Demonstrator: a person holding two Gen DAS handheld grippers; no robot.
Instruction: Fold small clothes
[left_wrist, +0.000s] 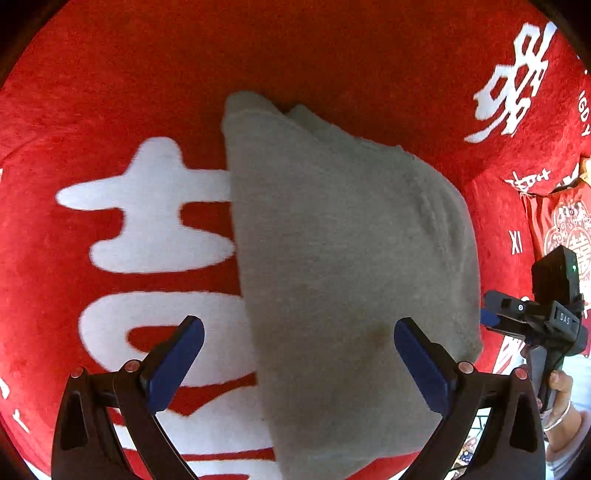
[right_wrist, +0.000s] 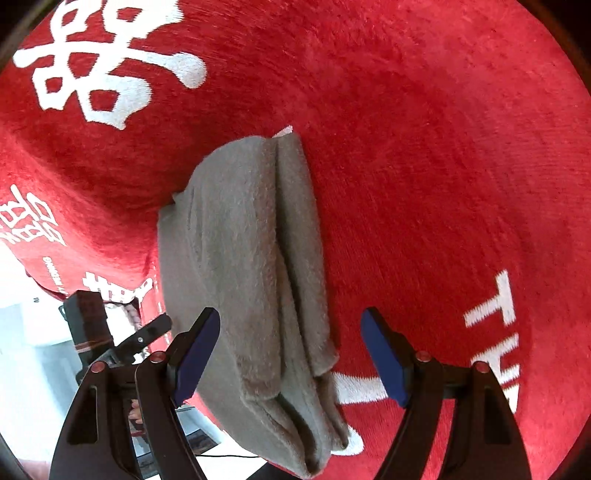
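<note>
A grey fleecy garment (left_wrist: 343, 266) lies folded into a compact stack on a red plush cloth (left_wrist: 295, 44) with white characters. It also shows in the right wrist view (right_wrist: 255, 288), with several layered edges facing me. My left gripper (left_wrist: 299, 354) is open and empty, its blue pads spread just above the garment's near end. My right gripper (right_wrist: 291, 350) is open and empty, hovering over the near right edge of the garment. The right gripper also shows in the left wrist view (left_wrist: 491, 317), at the garment's right side.
The red cloth (right_wrist: 443, 147) covers the whole work surface and drops off at its near edge. A red printed bag (left_wrist: 565, 221) lies at the far right. White floor (right_wrist: 33, 369) shows beyond the cloth's edge. A hand (left_wrist: 561, 387) holds the right gripper.
</note>
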